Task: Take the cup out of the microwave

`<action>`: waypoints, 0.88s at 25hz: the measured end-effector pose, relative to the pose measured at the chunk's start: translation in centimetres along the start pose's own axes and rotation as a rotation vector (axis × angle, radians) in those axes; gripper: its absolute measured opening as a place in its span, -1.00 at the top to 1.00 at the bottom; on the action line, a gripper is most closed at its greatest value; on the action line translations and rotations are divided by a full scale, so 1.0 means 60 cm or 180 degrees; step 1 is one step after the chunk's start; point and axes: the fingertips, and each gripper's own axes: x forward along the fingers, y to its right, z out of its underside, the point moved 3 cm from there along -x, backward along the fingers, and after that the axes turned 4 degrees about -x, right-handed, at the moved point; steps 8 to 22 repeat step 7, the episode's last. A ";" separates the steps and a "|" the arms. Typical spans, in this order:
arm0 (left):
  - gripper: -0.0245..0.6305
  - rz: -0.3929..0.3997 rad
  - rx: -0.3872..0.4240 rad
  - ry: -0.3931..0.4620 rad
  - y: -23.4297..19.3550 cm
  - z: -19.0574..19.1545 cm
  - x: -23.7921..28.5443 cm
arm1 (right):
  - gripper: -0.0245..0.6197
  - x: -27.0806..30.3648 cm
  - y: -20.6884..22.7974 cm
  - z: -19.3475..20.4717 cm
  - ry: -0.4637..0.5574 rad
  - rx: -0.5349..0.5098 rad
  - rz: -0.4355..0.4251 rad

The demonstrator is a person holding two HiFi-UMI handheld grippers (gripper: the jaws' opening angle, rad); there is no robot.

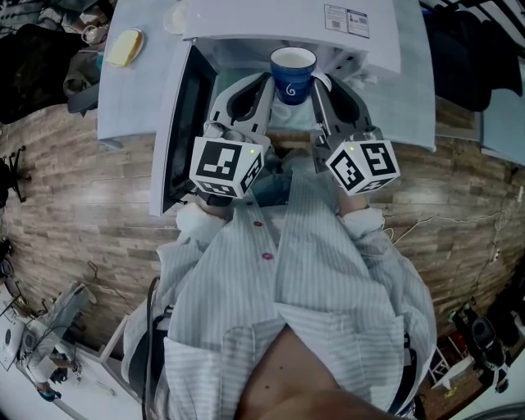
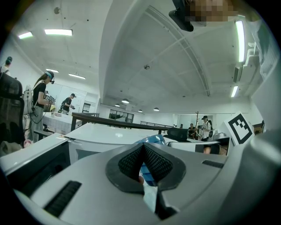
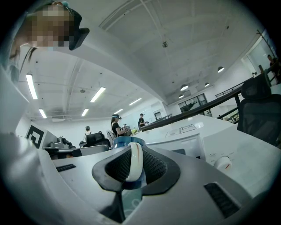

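Note:
A blue cup (image 1: 293, 72) with a white inside stands upright at the mouth of the open white microwave (image 1: 246, 20). My right gripper (image 1: 317, 85) is shut on the cup's white handle (image 3: 135, 161), which stands upright between its black pads; the cup's blue rim (image 3: 127, 140) shows just beyond. My left gripper (image 1: 264, 89) sits close against the cup's left side, its pads meeting at the tips with nothing gripped between them. Past those tips, in the left gripper view, a slice of the blue cup (image 2: 153, 140) shows. Both grippers point level into the oven.
The microwave door (image 1: 184, 123) hangs open on the left, beside my left gripper. The oven rests on a pale table (image 1: 135, 90) that carries a yellow item (image 1: 125, 47) at its far left. Wood-look floor lies on both sides. Other people stand far off in the room.

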 end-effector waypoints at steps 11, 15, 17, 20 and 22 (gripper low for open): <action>0.90 -0.0036 -0.0022 -0.0019 -0.001 0.005 -0.007 | 0.68 -0.001 -0.004 0.007 -0.0027 0.0031 -0.0026; 0.90 -0.0036 -0.0022 -0.0019 -0.001 0.005 -0.007 | 0.68 -0.001 -0.004 0.007 -0.0027 0.0031 -0.0026; 0.90 -0.0036 -0.0022 -0.0019 -0.001 0.005 -0.007 | 0.68 -0.001 -0.004 0.007 -0.0027 0.0031 -0.0026; 0.90 -0.0036 -0.0022 -0.0019 -0.001 0.005 -0.007 | 0.68 -0.001 -0.004 0.007 -0.0027 0.0031 -0.0026; 0.90 -0.0036 -0.0022 -0.0019 -0.001 0.005 -0.007 | 0.68 -0.001 -0.004 0.007 -0.0027 0.0031 -0.0026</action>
